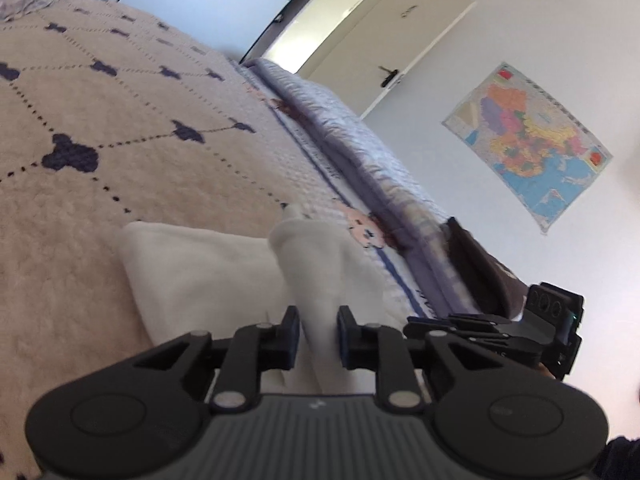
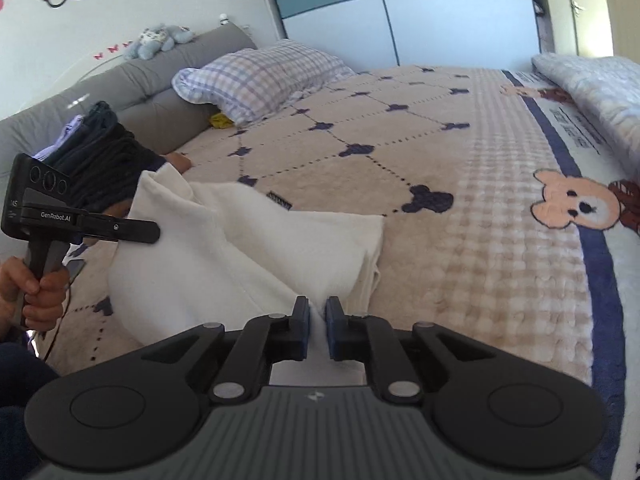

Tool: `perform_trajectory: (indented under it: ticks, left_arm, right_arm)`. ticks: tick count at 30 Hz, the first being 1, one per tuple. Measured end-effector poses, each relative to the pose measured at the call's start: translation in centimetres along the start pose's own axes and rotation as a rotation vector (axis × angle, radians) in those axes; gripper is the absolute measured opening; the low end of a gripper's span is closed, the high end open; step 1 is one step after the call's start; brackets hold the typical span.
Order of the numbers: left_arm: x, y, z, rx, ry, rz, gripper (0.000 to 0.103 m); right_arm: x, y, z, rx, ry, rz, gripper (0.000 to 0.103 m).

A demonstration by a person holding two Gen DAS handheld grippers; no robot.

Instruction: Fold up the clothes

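A white garment (image 1: 200, 272) lies partly folded on the beige blanket (image 1: 120, 120) of a bed. My left gripper (image 1: 318, 320) is shut on a raised bunch of its cloth, which runs up between the blue pads. In the right wrist view the same white garment (image 2: 260, 248) spreads ahead, and my right gripper (image 2: 317, 312) is shut on its near edge. The left gripper (image 2: 150, 234) shows there at the left, held by a hand (image 2: 40, 292), its tips at the garment's lifted corner. The right gripper (image 1: 416, 324) appears side-on in the left wrist view.
A pile of dark folded clothes (image 2: 104, 152) sits by the grey headboard (image 2: 132, 80), near a checked pillow (image 2: 260, 76). A folded pale quilt (image 2: 592, 80) runs along the bed's far side. A wall map (image 1: 532, 140) and a door (image 1: 400, 40) stand beyond the bed.
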State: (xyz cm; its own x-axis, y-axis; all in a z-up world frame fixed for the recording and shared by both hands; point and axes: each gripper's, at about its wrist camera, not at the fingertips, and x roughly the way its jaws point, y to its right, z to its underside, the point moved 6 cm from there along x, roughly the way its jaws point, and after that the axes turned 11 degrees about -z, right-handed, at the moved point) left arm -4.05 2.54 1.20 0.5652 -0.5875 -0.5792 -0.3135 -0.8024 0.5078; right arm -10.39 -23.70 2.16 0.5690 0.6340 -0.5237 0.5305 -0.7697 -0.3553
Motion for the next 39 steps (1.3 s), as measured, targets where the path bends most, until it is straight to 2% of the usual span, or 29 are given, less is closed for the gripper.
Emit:
perform_trajectory:
  ticks: [1,3,4,7,10,11,12,14,16,19,21,22,23,24,25,27,29,31,33,34,35,36,37,38,39]
  left_arm:
    - [0.7,-0.8,-0.5,0.0,0.002,-0.061,0.021]
    - [1.1,-2.2,-0.9,-0.066,0.013,-0.089,0.022]
    - [0.9,-2.5,-1.0,-0.09,0.025,-0.091,0.022]
    - [0.0,-2.1,-0.3,-0.075,0.049,-0.107,0.022]
    - [-1.4,-1.6,-0.3,-0.063,0.087,-0.09,0.023]
    - [-1.7,-1.4,-0.5,-0.058,0.101,-0.071,0.034]
    - [-2.1,-1.1,-0.7,-0.053,0.113,-0.046,0.059]
    - [-2.2,-0.5,-0.9,-0.029,0.129,-0.022,0.087]
    - [-1.2,0.0,-0.7,0.008,0.099,-0.043,0.089]
    - [0.3,0.0,-0.4,0.001,0.072,-0.079,0.085]
    - [1.0,-0.2,-0.2,0.022,0.067,-0.144,0.046]
    - [1.3,-0.3,-0.2,0.018,0.059,-0.151,0.024]
    - [1.2,-0.4,-0.3,0.006,0.065,-0.141,0.021]
    - [0.8,-0.4,-0.5,0.008,0.078,-0.139,0.018]
    - [0.4,-0.3,-0.7,0.02,0.092,-0.15,0.015]
    - [-0.7,-0.2,-1.2,0.026,0.126,-0.145,0.014]
    - [-0.2,-0.4,-1.0,0.024,0.111,-0.149,0.013]
    - [0.3,-0.7,-0.8,0.022,0.093,-0.157,0.013]
    - [0.6,-1.2,-0.5,0.006,0.081,-0.155,0.014]
    - [0.6,-1.5,-0.4,-0.014,0.082,-0.145,0.014]
    - [0.5,-1.8,-0.4,-0.036,0.084,-0.133,0.014]
    - [0.5,-2.0,-0.3,-0.051,0.086,-0.125,0.014]
    - [0.5,-2.0,-0.3,-0.058,0.089,-0.122,0.014]
    - [0.5,-1.9,-0.3,-0.058,0.094,-0.124,0.014]
    - [0.3,-1.8,-0.4,-0.066,0.102,-0.122,0.014]
  right_arm:
    - [1.4,0.4,0.0,-0.006,-0.023,0.028,0.012]
    - [3.7,1.2,-0.4,-0.011,-0.049,0.064,0.017]
    - [4.4,1.5,-0.8,-0.012,-0.053,0.072,0.02]
    - [4.9,1.9,-1.8,-0.025,-0.041,0.08,0.022]
    - [3.3,1.0,-1.7,-0.081,-0.001,0.033,0.036]
    - [2.5,0.4,-1.5,-0.106,0.014,0.01,0.041]
    - [1.7,-0.1,-1.3,-0.132,0.028,-0.013,0.043]
    - [0.9,-1.3,-1.2,-0.198,0.029,-0.047,0.047]
    - [0.9,-2.0,-1.5,-0.254,0.021,-0.057,0.048]
    - [2.8,-0.8,-3.3,-0.234,0.013,0.016,0.048]
    - [5.6,0.8,-3.6,-0.187,-0.048,-0.001,0.045]
    - [7.0,1.6,-3.7,-0.163,-0.078,-0.009,0.035]
    - [8.3,2.3,-3.8,-0.139,-0.109,-0.017,0.011]
    - [9.7,3.1,-4.0,-0.116,-0.139,-0.026,0.005]
    - [10.7,3.5,-4.1,-0.109,-0.154,-0.03,0.004]
    - [11.0,3.8,-4.5,-0.088,-0.131,-0.01,0.004]
    - [11.0,4.3,-4.9,-0.039,-0.104,0.016,0.005]
    - [10.2,3.9,-4.9,-0.055,-0.091,0.025,0.005]
    - [9.1,3.2,-4.8,-0.1,-0.084,0.027,0.009]
    - [8.2,2.7,-4.8,-0.122,-0.07,0.014,0.018]
    - [6.9,2.0,-4.9,-0.143,-0.041,-0.026,0.038]
    - [5.9,1.4,-4.8,-0.167,-0.026,-0.079,0.05]
    - [5.1,0.9,-4.7,-0.196,-0.027,-0.136,0.069]
    - [4.6,0.4,-4.3,-0.224,-0.042,-0.176,0.075]
    - [4.9,0.5,-3.8,-0.242,-0.086,-0.179,0.074]
